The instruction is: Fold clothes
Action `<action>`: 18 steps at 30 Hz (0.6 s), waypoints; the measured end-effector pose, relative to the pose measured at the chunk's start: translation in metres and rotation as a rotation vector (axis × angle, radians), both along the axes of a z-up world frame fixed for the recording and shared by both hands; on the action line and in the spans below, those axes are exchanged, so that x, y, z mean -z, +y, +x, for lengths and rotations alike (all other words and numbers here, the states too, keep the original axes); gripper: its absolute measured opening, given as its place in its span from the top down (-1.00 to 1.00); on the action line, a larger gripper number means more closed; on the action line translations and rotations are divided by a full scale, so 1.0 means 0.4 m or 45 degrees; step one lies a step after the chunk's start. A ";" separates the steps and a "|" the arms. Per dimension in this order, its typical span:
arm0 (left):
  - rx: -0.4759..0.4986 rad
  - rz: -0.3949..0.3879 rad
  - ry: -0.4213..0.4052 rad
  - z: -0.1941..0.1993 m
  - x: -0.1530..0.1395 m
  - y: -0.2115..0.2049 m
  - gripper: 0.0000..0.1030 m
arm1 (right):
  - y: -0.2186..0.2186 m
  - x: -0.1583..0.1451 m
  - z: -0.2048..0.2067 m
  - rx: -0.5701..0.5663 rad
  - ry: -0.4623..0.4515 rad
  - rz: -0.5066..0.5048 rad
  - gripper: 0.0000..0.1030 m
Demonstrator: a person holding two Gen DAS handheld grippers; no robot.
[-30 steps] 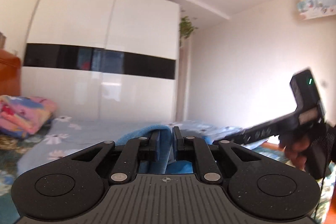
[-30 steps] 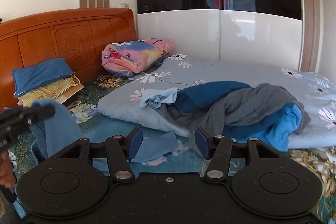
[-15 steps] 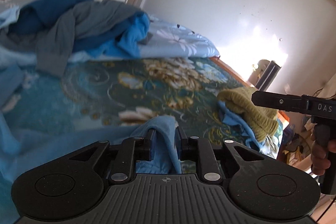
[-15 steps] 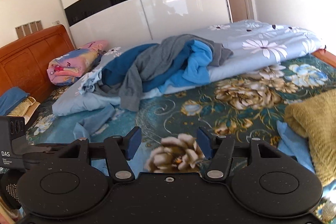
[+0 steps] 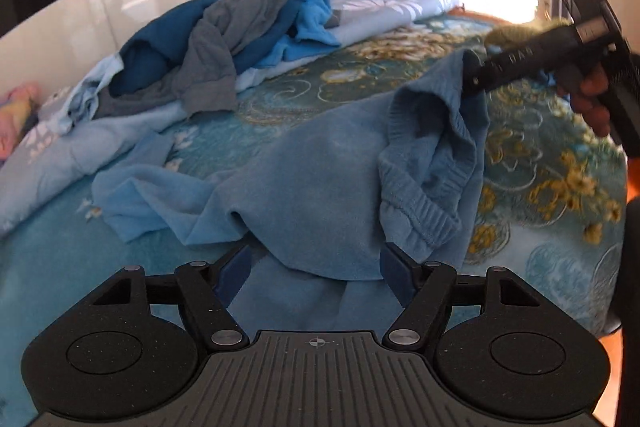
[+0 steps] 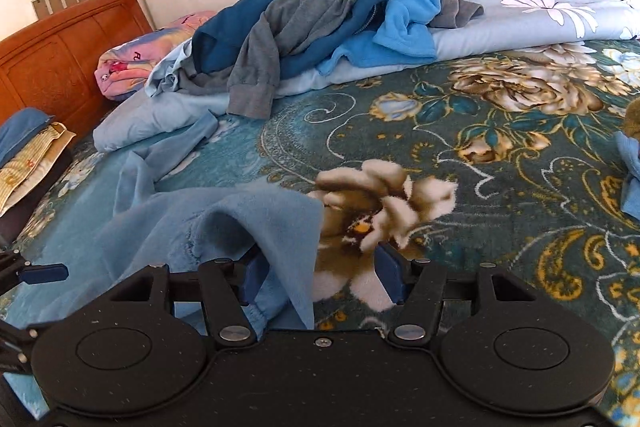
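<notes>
Both tongs sit low over the bed. Your left gripper (image 5: 316,265) has its jaws opening, with a fold of the light blue fleece garment (image 5: 304,179) draped between the blue pads; neither pad presses the cloth. Your right gripper (image 6: 320,277) stands about half open, and the garment's elastic-hemmed end (image 6: 248,227) hangs over its left pad and into the gap, but whether that pad bears on the cloth cannot be made out. From the left wrist view, your right gripper reaches in from the right edge with cloth bunched at its tip; the contact point is hidden by the fabric, and your hand (image 5: 592,99) on the handle is blurred.

The garment lies rumpled on the floral teal bedspread (image 6: 500,155), along its near edge, with a sleeve trailing toward the headboard side. Its lower part is cut off behind both gripper bodies.

Across the far side of the bed, a heap of clothes (image 6: 320,11), grey, dark blue and bright blue, rests on a pale blue flowered quilt (image 6: 540,15). A pink patterned bundle (image 6: 140,63) lies by the wooden headboard (image 6: 68,67), with stacked pillows (image 6: 28,155) at the left edge. At the right edge, an olive knitted item (image 6: 634,119) over a blue piece is mostly cut off.
</notes>
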State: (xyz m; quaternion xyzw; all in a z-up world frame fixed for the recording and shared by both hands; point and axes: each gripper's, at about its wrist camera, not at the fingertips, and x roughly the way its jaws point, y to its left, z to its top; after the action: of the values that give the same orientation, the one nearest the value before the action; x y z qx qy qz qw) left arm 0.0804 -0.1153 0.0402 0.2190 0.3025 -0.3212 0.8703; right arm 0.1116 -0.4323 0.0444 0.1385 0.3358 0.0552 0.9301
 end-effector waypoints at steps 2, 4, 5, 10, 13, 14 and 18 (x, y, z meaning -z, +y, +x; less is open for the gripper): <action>0.096 0.034 0.027 0.028 0.020 -0.022 -0.34 | -0.002 -0.005 0.013 -0.011 -0.022 0.016 -0.08; 0.202 0.107 0.041 0.043 0.033 -0.035 -0.34 | -0.010 -0.016 0.020 -0.009 -0.045 0.029 0.00; 0.236 0.131 0.020 0.043 0.030 -0.029 -0.35 | -0.018 -0.023 0.021 -0.002 -0.055 0.040 0.14; 0.319 0.266 -0.102 0.056 0.017 0.009 -0.47 | -0.047 -0.025 0.032 0.026 -0.050 0.072 0.88; 0.410 0.432 -0.212 0.056 0.033 -0.001 -0.47 | -0.047 -0.010 0.039 0.055 -0.040 0.088 0.92; 0.444 0.474 -0.241 0.060 0.040 -0.007 -0.47 | -0.048 -0.005 0.040 0.060 -0.037 0.094 0.92; 0.533 0.601 -0.288 0.096 0.075 -0.027 -0.47 | -0.054 0.014 0.035 0.055 -0.006 0.091 0.91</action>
State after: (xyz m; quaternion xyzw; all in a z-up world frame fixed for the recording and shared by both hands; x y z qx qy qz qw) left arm 0.1187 -0.1262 0.0101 0.5061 0.2183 -0.3879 0.7388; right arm 0.1256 -0.4538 0.0387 0.1788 0.3283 0.0474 0.9263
